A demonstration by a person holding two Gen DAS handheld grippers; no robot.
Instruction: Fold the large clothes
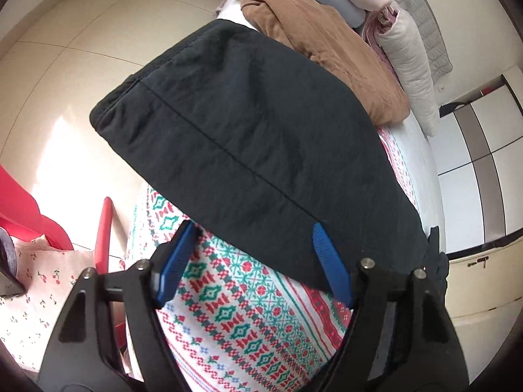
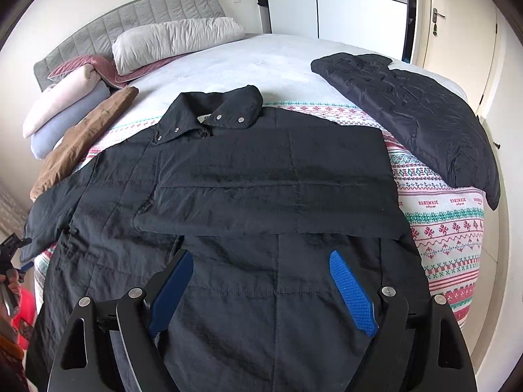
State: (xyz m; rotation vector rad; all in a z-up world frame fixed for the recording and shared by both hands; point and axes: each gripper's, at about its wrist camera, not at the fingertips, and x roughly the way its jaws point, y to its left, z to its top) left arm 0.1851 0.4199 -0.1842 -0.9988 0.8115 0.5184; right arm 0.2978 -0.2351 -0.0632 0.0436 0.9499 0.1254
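A large black quilted jacket (image 2: 268,176) lies spread on the patterned bedspread (image 2: 444,228), collar toward the headboard, with its right sleeve folded across the chest. My right gripper (image 2: 261,258) is open and empty, hovering over the jacket's lower front. In the left wrist view the jacket's left sleeve (image 1: 242,137) stretches over the bed's left edge. My left gripper (image 1: 251,228) is open at the sleeve's near edge; the left pad (image 1: 176,258) sits under the cloth edge, the right pad (image 1: 330,261) over it. The left gripper also shows at the far left of the right wrist view (image 2: 13,254).
A second black jacket (image 2: 418,117) lies folded at the bed's right. A brown garment (image 2: 85,137), rolled blankets (image 2: 62,104) and a pillow (image 2: 176,42) lie at the left and head. A red chair (image 1: 104,228) stands on the tiled floor (image 1: 65,65) beside the bed.
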